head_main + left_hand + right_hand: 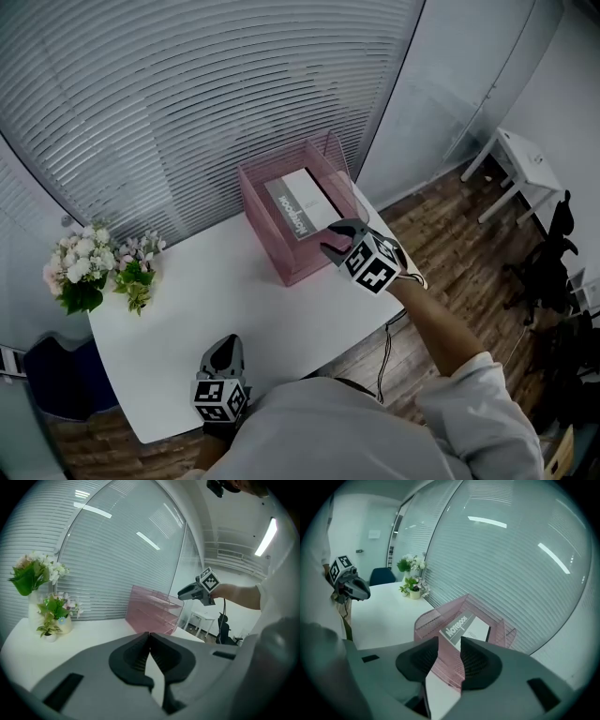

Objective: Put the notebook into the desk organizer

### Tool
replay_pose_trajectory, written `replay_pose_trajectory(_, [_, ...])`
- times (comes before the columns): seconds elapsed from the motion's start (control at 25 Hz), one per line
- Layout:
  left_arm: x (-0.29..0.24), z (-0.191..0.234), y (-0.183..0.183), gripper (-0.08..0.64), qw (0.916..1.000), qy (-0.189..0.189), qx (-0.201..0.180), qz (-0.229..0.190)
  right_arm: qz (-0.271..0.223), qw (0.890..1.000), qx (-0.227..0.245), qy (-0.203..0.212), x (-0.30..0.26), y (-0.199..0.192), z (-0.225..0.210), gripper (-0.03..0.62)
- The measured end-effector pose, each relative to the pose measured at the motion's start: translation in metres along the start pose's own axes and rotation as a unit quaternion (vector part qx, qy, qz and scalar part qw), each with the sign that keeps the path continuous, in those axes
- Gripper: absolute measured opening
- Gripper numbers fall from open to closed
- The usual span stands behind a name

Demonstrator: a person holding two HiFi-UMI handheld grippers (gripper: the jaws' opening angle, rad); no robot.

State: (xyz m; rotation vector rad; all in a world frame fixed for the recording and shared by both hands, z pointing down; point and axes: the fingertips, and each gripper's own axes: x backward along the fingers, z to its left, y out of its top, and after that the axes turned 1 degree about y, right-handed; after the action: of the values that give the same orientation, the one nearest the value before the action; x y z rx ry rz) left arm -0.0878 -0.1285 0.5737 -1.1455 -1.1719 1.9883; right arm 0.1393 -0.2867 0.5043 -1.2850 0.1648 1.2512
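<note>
The notebook (pixel 302 202) lies flat in the top tray of the pink mesh desk organizer (pixel 281 261), its grey title band facing up. In the right gripper view the notebook (pixel 467 626) sits just beyond the jaws, inside the organizer (pixel 433 620). My right gripper (pixel 336 240) hovers at the organizer's near right corner, and its jaws (pixel 450 642) stand apart with nothing between them. My left gripper (pixel 225 350) rests low near the table's front edge, far from the organizer (pixel 152 613). Its jaws (pixel 149 637) are shut and empty.
Two pots of flowers (pixel 94 267) stand at the white table's (pixel 216 300) far left corner. Slatted blinds run behind the table. To the right, on the wooden floor, are a small white desk (pixel 525 169) and a dark office chair (pixel 544 272). A blue chair (pixel 56 375) sits at the left.
</note>
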Motion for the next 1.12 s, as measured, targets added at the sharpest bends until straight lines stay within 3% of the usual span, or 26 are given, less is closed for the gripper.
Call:
replay_pose_trajectory(0.44, [-0.009,-0.018,0.006,0.009,0.9993,-0.029,-0.023,0.005,-0.07,0.991,-0.094,-0.07,0.048,-0.013,0.021,0.135])
replay_pose_trajectory(0.6, [-0.012,-0.025,0.01,0.009,0.9989,-0.036,-0.029,0.006,-0.101,0.982,-0.135,-0.082,0.062,-0.018,0.03,0.125])
replay_pose_trajectory(1.12, [-0.016,-0.037,0.01,0.009,0.9979,-0.049,-0.04,0.01,-0.127,0.966,-0.199,-0.107,0.088,-0.039,0.06,0.115])
